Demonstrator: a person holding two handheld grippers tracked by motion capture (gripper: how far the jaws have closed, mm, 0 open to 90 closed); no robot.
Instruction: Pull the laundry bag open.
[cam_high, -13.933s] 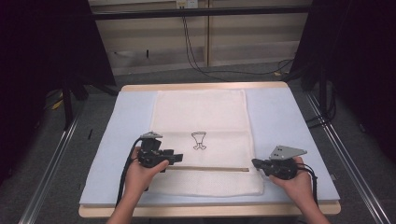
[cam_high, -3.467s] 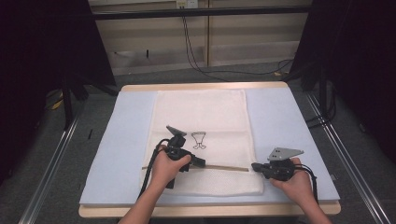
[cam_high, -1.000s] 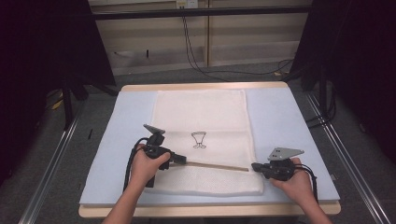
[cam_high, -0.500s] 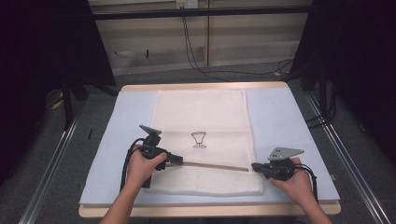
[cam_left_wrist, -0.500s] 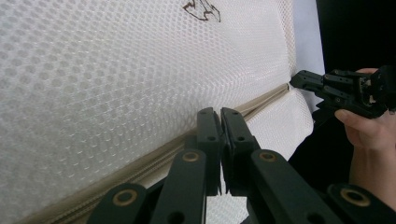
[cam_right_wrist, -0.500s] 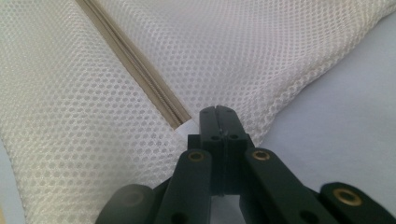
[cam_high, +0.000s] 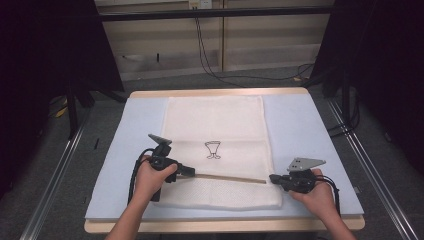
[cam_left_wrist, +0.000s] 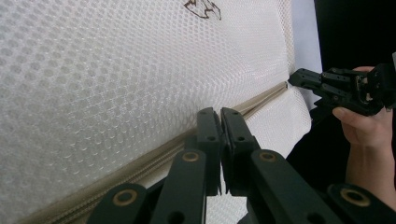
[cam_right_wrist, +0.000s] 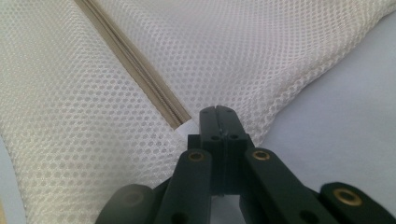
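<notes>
— Lying flat on the worktop (cam_high: 320, 130) is the mesh laundry bag (cam_high: 220, 125), its zipper (cam_high: 230, 177) running across near the person's edge.

— The right tool (cam_right_wrist: 217, 112) is clamping the bag's corner at the zipper's end; the left tool (cam_left_wrist: 219, 114) is pinching together on the zipper line, probably the slider. Pulling straight along the teeth is keeping the mesh taut.

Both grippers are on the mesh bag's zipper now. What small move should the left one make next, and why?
Probably keep drawing the left gripper leftward along the zipper, toward the bag's left edge. Its jaws look shut at the zipper line, likely on the pull, though that is hidden. The right gripper is clamped at the zipper's right end, anchoring the mesh bag.
</notes>
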